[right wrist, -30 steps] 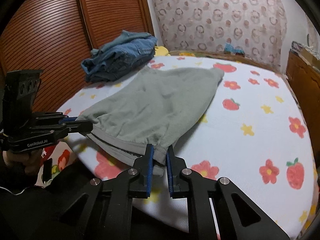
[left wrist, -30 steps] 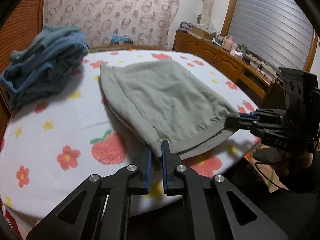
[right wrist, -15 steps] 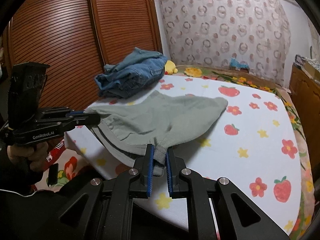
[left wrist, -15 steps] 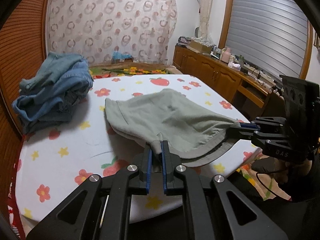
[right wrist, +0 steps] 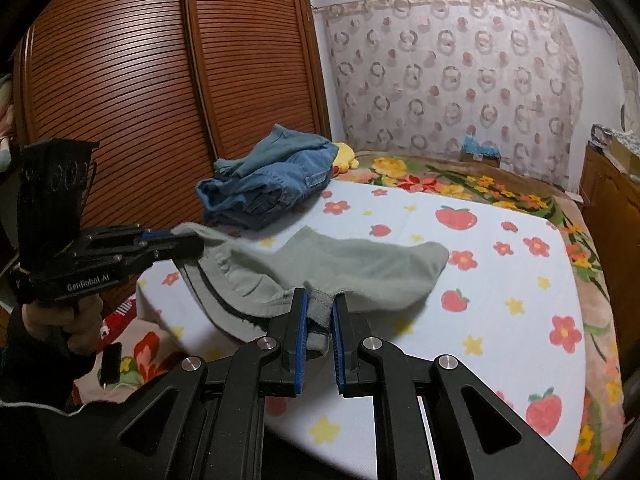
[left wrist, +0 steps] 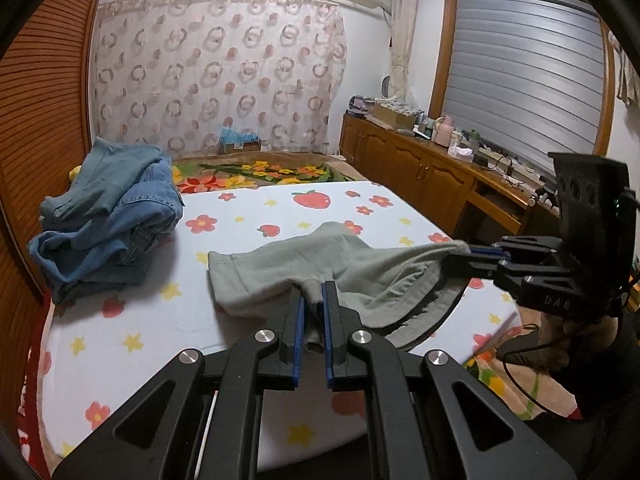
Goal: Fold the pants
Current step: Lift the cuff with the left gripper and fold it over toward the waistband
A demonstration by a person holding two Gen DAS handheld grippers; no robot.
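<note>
I had the left gripper point(left wrist: 312, 312) clamped on one corner of the pants point(left wrist: 340, 276), its blue pads pinching a fold of grey-green cloth. The right gripper point(right wrist: 320, 312) held the other corner the same way, though its jaws stood a little wider around a thicker bunch of hem.

From the left camera, the right gripper point(left wrist: 468, 254) appeared side-on at the right edge, and I could see cloth entering its tip; the pad contact itself was too small to resolve. From the right camera, the left gripper point(right wrist: 180, 240) showed likewise at the left, with my hand point(right wrist: 60, 320) on its handle partly cut off by the frame.

The pants hung stretched between the two grippers at the near edge of the bed point(left wrist: 120, 320). Their far end lay on the flowered sheet. The near hem sagged below the held corners, and its underside was in shadow. How many layers were folded I could not tell.

A pile of jeans point(left wrist: 108, 212) sat well apart at the far left of the bed. A yellow toy point(right wrist: 346, 158) behind it was mostly hidden.
</note>
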